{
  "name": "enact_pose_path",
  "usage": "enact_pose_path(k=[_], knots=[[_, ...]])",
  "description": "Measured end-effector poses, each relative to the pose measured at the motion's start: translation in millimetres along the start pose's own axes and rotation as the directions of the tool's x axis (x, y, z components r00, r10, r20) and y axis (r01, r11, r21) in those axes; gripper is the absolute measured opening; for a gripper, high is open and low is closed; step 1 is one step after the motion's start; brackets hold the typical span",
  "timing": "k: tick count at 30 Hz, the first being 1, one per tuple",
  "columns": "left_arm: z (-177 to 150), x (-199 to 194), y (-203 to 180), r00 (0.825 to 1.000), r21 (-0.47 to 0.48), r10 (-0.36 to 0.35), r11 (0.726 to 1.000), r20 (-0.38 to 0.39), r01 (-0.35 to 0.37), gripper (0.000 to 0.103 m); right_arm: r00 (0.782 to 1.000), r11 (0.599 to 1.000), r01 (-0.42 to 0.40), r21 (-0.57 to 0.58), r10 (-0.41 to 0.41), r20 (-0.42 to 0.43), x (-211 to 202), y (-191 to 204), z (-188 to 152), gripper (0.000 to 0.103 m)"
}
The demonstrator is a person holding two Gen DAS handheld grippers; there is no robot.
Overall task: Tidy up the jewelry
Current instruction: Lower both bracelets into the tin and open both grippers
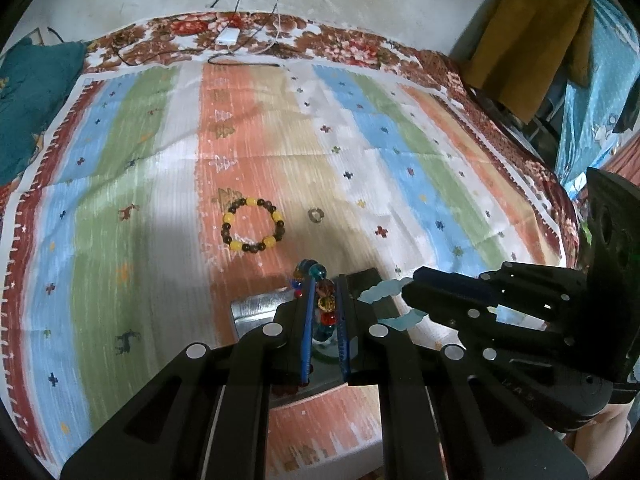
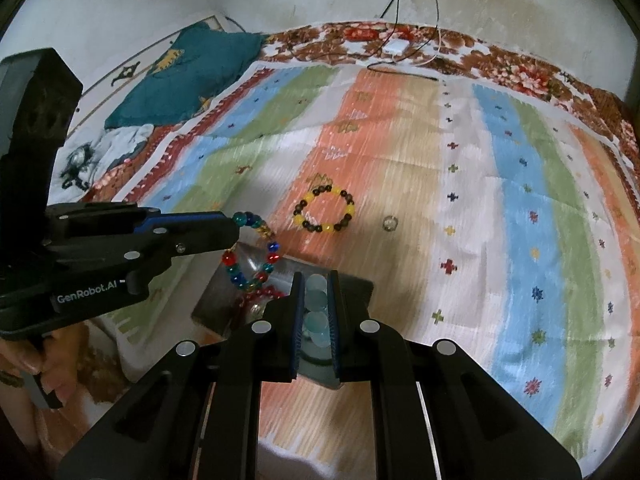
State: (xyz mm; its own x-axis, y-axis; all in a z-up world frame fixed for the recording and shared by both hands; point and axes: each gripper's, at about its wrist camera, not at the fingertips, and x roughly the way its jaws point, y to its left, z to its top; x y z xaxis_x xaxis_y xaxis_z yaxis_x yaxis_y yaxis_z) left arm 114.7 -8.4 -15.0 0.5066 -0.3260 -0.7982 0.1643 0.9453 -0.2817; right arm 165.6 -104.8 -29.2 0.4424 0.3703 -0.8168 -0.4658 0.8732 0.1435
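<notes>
Left hand-held gripper [image 1: 325, 312] clamping multicoloured bead bracelet [image 2: 252, 254], right hand-held gripper [image 2: 316, 312] pinching pale blue bracelet [image 2: 316, 308], both over tray [image 2: 356, 286]

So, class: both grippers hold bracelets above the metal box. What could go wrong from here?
1. The multicoloured bracelet hangs from the left gripper by a few beads, so it could slip.
2. The right gripper, shut on the pale blue bracelet, works close by; they might collide over the box.

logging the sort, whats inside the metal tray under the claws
A red bead strand shows in the metal tray. The rest is hidden by the claws and their bracelets.
</notes>
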Motion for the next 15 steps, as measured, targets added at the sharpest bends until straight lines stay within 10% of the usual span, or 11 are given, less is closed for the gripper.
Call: enact_pose_path(k=[5, 15], knots=[[0, 3, 8, 0.999, -0.031, 0.037, 0.999, -0.014, -0.037, 0.019, 1.0, 1.0, 0.018, 0.009, -0.017, -0.011, 2, -4, -1, 0.039], [8, 8, 27, 0.995, -0.068, 0.1, 0.993, -0.016, -0.101, 0.044, 0.998, 0.995, 0.065, 0.081, -0.064, -0.02, 10, -28, 6, 0.053]])
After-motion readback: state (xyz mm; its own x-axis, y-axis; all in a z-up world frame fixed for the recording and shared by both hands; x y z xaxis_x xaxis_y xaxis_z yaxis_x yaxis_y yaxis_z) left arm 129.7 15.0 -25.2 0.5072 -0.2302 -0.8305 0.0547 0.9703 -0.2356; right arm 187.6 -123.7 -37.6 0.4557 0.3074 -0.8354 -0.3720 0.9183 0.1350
